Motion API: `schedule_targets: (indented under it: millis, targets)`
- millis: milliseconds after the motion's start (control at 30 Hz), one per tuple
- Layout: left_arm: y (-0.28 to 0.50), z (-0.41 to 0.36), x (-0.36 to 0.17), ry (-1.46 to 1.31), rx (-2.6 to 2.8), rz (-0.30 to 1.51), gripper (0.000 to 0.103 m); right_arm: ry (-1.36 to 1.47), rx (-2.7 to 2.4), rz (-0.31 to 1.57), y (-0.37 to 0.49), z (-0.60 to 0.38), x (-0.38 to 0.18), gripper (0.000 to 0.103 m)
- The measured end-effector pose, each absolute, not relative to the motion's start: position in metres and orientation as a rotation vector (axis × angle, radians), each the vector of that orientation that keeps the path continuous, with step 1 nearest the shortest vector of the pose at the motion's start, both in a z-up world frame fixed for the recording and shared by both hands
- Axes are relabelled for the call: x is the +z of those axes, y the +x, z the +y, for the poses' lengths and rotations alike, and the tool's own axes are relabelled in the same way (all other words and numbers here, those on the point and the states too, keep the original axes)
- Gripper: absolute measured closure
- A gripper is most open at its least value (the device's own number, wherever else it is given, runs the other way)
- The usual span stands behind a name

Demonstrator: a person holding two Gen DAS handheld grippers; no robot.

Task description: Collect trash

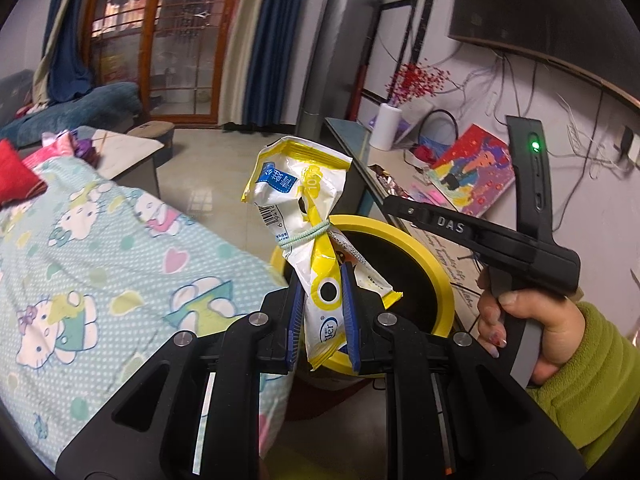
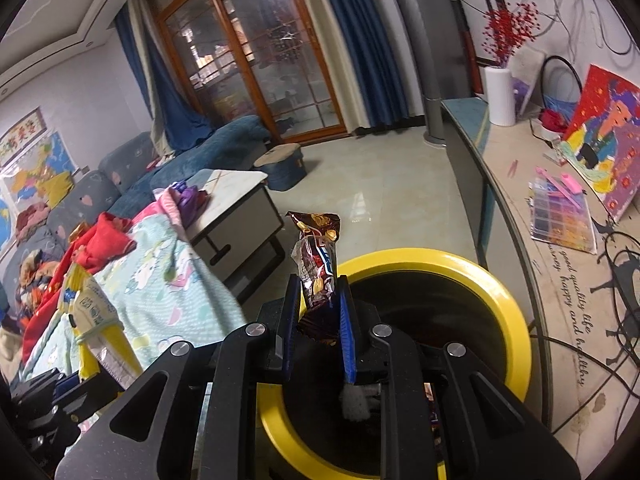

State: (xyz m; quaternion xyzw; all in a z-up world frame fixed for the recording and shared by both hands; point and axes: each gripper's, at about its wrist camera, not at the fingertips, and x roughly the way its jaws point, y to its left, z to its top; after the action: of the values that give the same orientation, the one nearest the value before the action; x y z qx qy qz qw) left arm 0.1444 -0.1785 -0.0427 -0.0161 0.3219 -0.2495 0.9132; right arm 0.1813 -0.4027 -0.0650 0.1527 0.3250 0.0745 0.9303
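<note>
Over the bin (image 2: 460,264), beside the blanket (image 1: 120,264), my left gripper (image 1: 322,308) clenches a yellow bag (image 1: 304,200) and my right gripper (image 2: 320,312) a brown wrapper (image 2: 318,256).

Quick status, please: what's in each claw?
Left gripper shut on yellow bag. Right gripper shut on brown wrapper. Yellow-rimmed bin below, unobstructed.

Black gripper (image 1: 322,312), blue pads, green sleeve (image 1: 580,376)

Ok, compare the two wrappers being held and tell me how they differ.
The yellow wrapper is white and yellow, wide, and cinched with a green hair tie; the brown wrapper is dark, glossy, narrow and untied. The yellow wrapper is in the left gripper, the brown one in the right gripper. Both stand pinched upright, by the yellow-rimmed bin.
</note>
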Motion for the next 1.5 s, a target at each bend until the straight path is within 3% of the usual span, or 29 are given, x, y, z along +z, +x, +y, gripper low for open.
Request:
schedule_targets:
  millis: [833,967,1033,1133,1267,1300,1367,1500]
  targets:
    - [0.174,-0.248,-0.07,0.105,-0.624,0.754,0.09,0.465,0.053,0.765,0.19,-0.468,-0.109,0.083]
    - [0.182,-0.256,-0.07,0.11,-0.623,0.76,0.089,0.485,0.056,0.763,0.187,-0.475,-0.111,0.07]
    - [0.184,-0.257,-0.068,0.105,-0.625,0.752,0.078,0.508,0.056,0.758,0.186,-0.48,-0.112,0.066]
    - [0.185,-0.256,-0.063,0.1,-0.621,0.733,0.045,0.522,0.05,0.747,0.183,-0.485,-0.111,0.056]
    - [0.183,-0.247,-0.058,0.079,-0.588,0.716,0.024,0.476,0.027,0.724,0.176,-0.483,-0.105,0.046]
    - [0.183,-0.242,-0.057,0.065,-0.575,0.713,0.02,0.466,0.028,0.716,0.174,-0.481,-0.103,0.044]
    - [0.185,-0.235,-0.054,0.046,-0.553,0.708,0.011,0.437,0.027,0.697,0.169,-0.474,-0.097,0.028]
    - [0.186,-0.21,-0.048,0.017,-0.476,0.701,0.011,0.396,0.024,0.667,0.161,-0.457,-0.086,0.013]
